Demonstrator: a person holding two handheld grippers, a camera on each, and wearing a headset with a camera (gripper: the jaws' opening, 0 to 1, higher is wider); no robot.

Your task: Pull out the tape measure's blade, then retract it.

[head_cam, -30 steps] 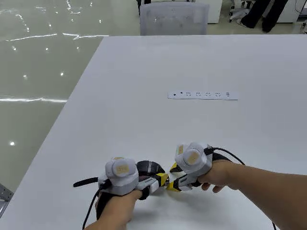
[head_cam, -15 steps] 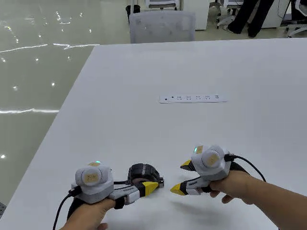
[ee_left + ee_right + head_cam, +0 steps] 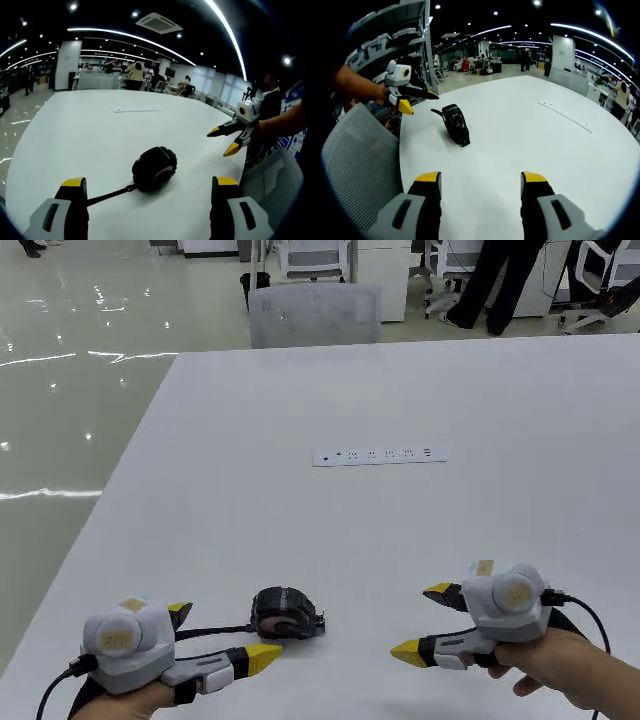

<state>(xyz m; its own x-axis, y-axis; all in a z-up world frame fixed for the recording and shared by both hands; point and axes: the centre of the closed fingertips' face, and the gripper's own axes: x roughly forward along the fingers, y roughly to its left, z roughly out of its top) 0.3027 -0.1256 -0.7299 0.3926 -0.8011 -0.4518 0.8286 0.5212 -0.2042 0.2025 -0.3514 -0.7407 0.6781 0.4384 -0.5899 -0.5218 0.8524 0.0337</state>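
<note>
The round black tape measure (image 3: 287, 613) lies on the white table (image 3: 300, 390) close to its near edge, toward the left corner, with its black strap (image 3: 107, 195) trailing toward the left gripper (image 3: 222, 633). That gripper hovers just beside it, jaws spread wide and empty. The right gripper (image 3: 422, 621) is well apart along the same edge, equally wide, holding nothing. A flat white power strip (image 3: 379, 455) lies mid-table.

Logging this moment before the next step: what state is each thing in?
tape measure: blade in, lying on the table, held by neither gripper
left gripper: open, empty
right gripper: open, empty
power strip: flat on the table, sockets empty
</note>
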